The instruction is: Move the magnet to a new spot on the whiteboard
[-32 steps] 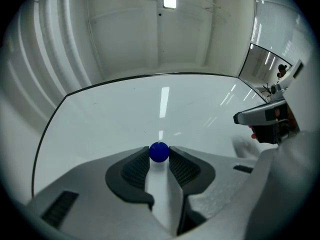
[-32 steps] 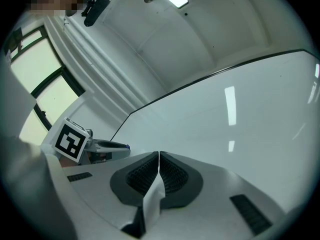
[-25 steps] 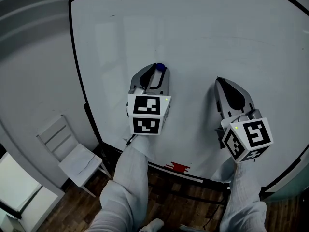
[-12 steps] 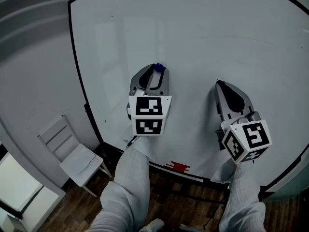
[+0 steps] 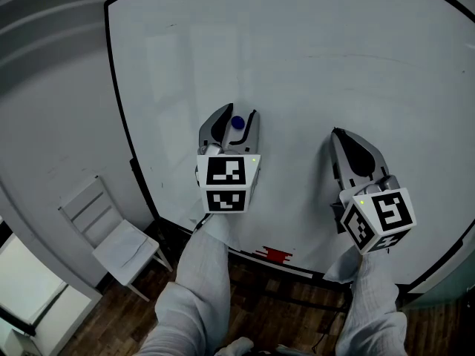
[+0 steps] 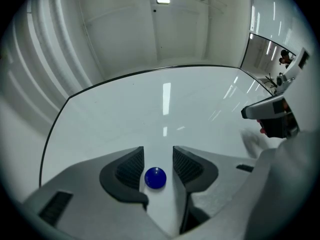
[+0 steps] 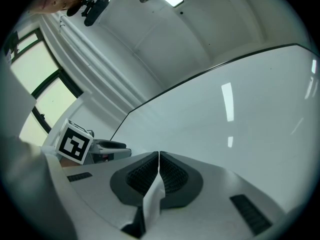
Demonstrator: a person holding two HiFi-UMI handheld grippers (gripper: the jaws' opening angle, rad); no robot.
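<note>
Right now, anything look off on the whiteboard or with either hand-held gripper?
Nothing stands out. The blue magnet sits flat on the whiteboard between the jaws of the left hand-held gripper, which have just been opening and stand clear of it. The right hand-held gripper is shut and empty.

The magnet (image 5: 237, 122) sits on the whiteboard (image 5: 312, 65); a chair (image 5: 111, 236) stands left of it.

There is one whiteboard (image 5: 297, 65). One blue magnet (image 5: 237, 123) sits on it. There are two hand-held grippers: the left hand-held gripper (image 5: 238, 116) and the right hand-held gripper (image 5: 335, 133). There is one white chair (image 5: 111, 236). There is one small red thing (image 5: 275, 256) at the board's bottom edge.
</note>
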